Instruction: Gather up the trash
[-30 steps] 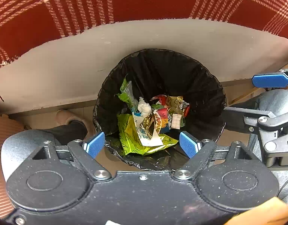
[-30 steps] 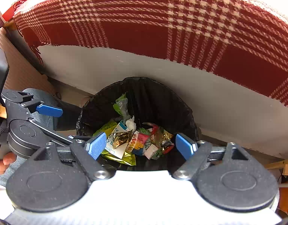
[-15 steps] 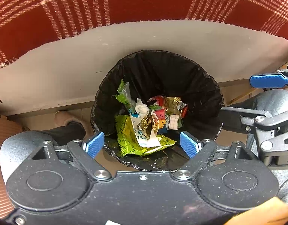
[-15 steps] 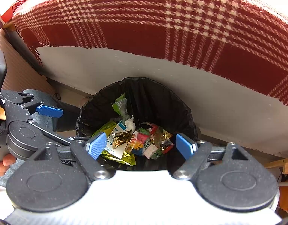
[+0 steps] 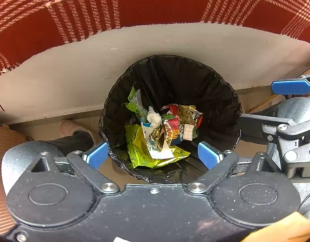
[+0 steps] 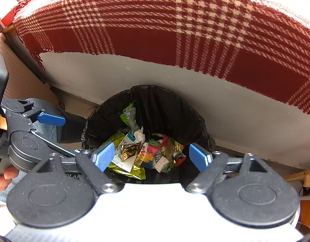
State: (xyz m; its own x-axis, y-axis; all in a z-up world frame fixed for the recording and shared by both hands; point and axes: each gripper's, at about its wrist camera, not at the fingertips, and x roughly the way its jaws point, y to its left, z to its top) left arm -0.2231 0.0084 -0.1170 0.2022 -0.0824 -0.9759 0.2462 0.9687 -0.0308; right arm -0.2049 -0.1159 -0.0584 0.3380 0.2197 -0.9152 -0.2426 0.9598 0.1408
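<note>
My left gripper [image 5: 153,155] has just spread its jaws wider than a second ago, with nothing between them; my right gripper [image 6: 153,157] hangs just as open and empty as before. Both point down over the black-lined bin [image 5: 221,92], where the wrappers [image 5: 161,137] lie unmoved, below the red checked blanket [image 5: 134,6].

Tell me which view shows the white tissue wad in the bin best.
The left wrist view: the tissue wad lies unobstructed atop the wrappers, near the centre. In the right wrist view the wad is smaller and partly tucked behind a green wrapper.
</note>
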